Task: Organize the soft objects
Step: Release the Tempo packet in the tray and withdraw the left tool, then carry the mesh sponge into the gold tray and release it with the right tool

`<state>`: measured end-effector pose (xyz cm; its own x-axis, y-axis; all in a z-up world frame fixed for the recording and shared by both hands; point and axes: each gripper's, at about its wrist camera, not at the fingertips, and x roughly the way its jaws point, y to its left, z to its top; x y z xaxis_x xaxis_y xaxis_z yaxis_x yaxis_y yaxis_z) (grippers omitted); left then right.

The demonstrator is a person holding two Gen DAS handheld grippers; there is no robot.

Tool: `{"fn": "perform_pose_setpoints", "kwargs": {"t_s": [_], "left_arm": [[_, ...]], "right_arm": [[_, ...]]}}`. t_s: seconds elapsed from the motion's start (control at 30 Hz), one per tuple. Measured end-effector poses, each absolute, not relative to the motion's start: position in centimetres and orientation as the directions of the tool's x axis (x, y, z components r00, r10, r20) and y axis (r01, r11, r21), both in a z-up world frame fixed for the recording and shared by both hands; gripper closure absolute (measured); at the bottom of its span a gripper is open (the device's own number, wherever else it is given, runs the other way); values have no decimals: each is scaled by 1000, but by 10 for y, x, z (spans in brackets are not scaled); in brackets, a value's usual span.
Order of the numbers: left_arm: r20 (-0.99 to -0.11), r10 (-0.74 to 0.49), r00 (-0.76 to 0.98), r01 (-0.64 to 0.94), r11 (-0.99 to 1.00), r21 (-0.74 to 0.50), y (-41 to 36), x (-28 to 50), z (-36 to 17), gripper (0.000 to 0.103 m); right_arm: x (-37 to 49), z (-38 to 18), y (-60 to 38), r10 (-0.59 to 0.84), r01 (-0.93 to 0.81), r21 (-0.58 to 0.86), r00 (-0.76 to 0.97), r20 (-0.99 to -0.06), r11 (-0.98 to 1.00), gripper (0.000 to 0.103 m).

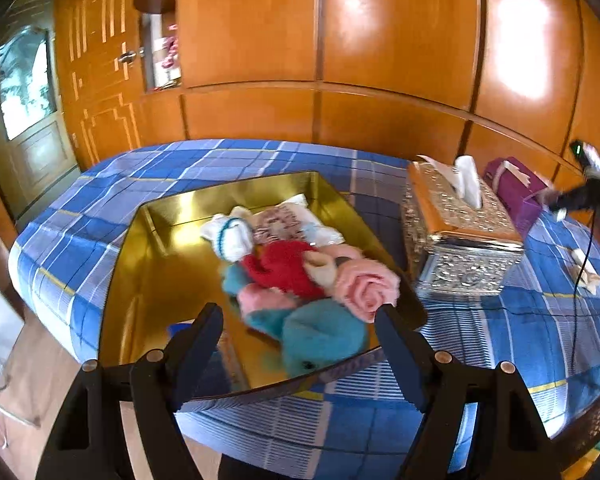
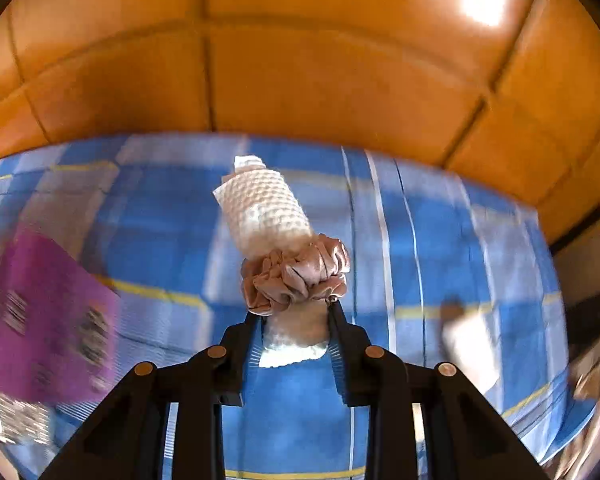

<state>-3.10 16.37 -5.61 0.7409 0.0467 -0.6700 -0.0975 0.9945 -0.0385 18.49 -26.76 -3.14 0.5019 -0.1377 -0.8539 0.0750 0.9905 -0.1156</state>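
Blue plaid cloth (image 1: 188, 160) is covering the table, and on it I am seeing a gold rectangular metal tray (image 1: 152, 264) holding a pile of soft knitted items (image 1: 296, 276), with an ornate silver tissue box (image 1: 460, 240) sitting just beside it. I am holding my left gripper (image 1: 300, 328) wide open and empty above the tray's near edge. My right gripper (image 2: 294, 320) is pinching a white waffle-textured rolled cloth banded by a pink satin scrunchie (image 2: 276, 240), lifted above the table.

The left wrist view looks down and forward over the gold tray (image 1: 168, 216), while the right wrist view sits close above the same plaid tablecloth (image 2: 460, 248), facing the wooden wall (image 2: 300, 60)
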Motion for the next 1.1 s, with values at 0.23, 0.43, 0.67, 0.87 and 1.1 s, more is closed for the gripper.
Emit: {"fn": "perform_pose_setpoints", "kwargs": {"t_s": [0.23, 0.43, 0.67, 0.87, 1.1], "left_arm": [[-664, 99, 741, -190, 979, -66, 193, -34, -53, 24], [-659, 162, 734, -281, 957, -77, 226, -38, -47, 24], [-649, 264, 714, -408, 909, -80, 265, -48, -48, 24], [-661, 290, 693, -456, 886, -89, 279, -51, -57, 24], [-661, 304, 685, -471, 878, -84, 279, -50, -60, 22]], "right_arm": [[195, 67, -168, 9, -130, -96, 639, -769, 987, 74], [153, 92, -30, 296, -489, -43, 593, -749, 871, 74], [103, 34, 113, 474, -733, 76, 353, -807, 676, 73], [78, -36, 192, 507, -757, 210, 180, -843, 618, 73], [67, -70, 216, 448, -765, 148, 199, -872, 627, 68]]}}
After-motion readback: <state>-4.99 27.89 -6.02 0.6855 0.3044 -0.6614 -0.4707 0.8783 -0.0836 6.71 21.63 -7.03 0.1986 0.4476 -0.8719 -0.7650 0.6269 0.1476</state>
